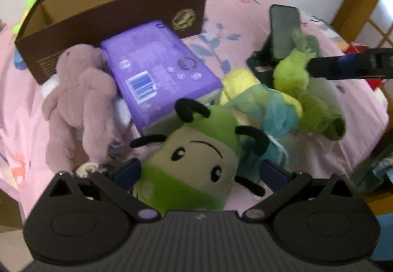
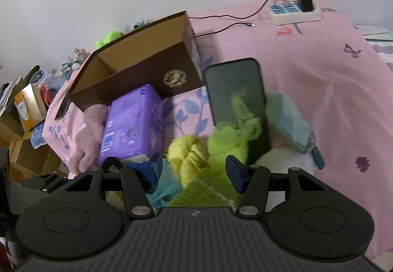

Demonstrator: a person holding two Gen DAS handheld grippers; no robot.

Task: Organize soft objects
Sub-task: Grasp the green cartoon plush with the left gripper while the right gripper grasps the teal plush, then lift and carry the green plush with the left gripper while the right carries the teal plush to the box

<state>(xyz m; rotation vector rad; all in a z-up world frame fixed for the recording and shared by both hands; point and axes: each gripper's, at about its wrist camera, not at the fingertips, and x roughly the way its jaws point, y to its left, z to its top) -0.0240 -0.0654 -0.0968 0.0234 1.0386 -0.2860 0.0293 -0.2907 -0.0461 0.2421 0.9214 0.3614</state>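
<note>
Green plush toy point(image 1: 196, 161): lies face up on the pink bed, black limbs splayed, between the two blue fingers of the left tool
Left tool point(image 1: 200, 172): spread wide around the plush toy, one pad on each side of it; whether the pads touch the fabric I cannot tell
Purple pack point(image 1: 159, 68): just behind the green plush, slanted, barcode facing up, its far end against the brown box
Mauve plush rabbit point(image 1: 81, 100): slumped against the left side of the purple pack
Brown box point(image 1: 122, 14): open-topped, gold emblem on its front, standing behind the pack and the rabbit
Pile of soft things: yellow cloth point(image 2: 189, 151), a lime fuzzy piece point(image 2: 226, 142) and teal netting point(image 1: 272, 112) bunched together, just right of the green plush
Right tool point(image 2: 194, 169): held partly open low over that pile, yellow and lime fabric between its fingers; a firm hold cannot be told
Phone point(image 2: 235, 102): propped upright on a dark stand behind the pile, screen dark
Pale blue cloth point(image 2: 289, 122): beside the phone, on the right
Power strip point(image 2: 294, 13): at the far edge of the bed, black charger plugged in, cable trailing left
Bed point(image 2: 319, 75): pink printed sheet under everything
</note>
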